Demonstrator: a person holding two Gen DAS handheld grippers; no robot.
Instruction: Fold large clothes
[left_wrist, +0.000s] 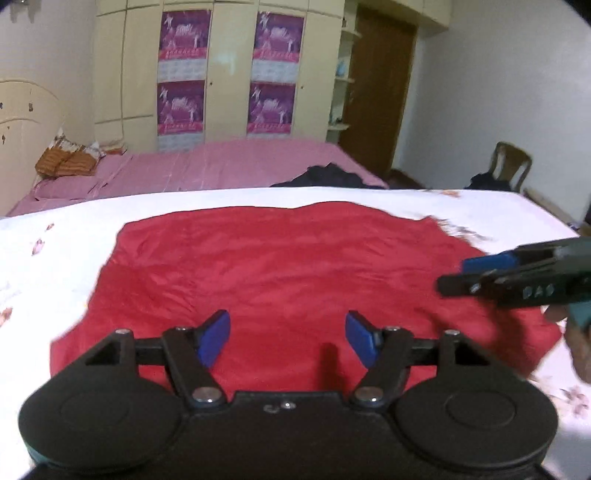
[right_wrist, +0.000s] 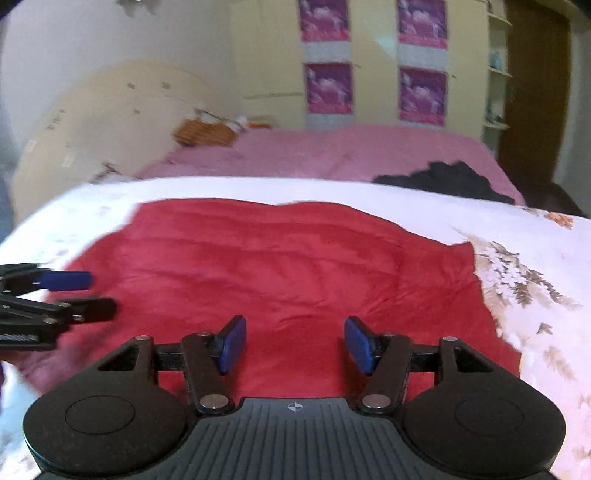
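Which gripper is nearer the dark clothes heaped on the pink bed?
Right. The dark clothes lie far right on the pink bed. The right gripper hovers open over the red garment's right part; the left gripper, also open, sits further left.

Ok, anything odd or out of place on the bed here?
Nothing damaged or spilled. The red garment lies spread but wrinkled on the floral sheet, edges uneven. A dark heap sits on the pink bed behind.
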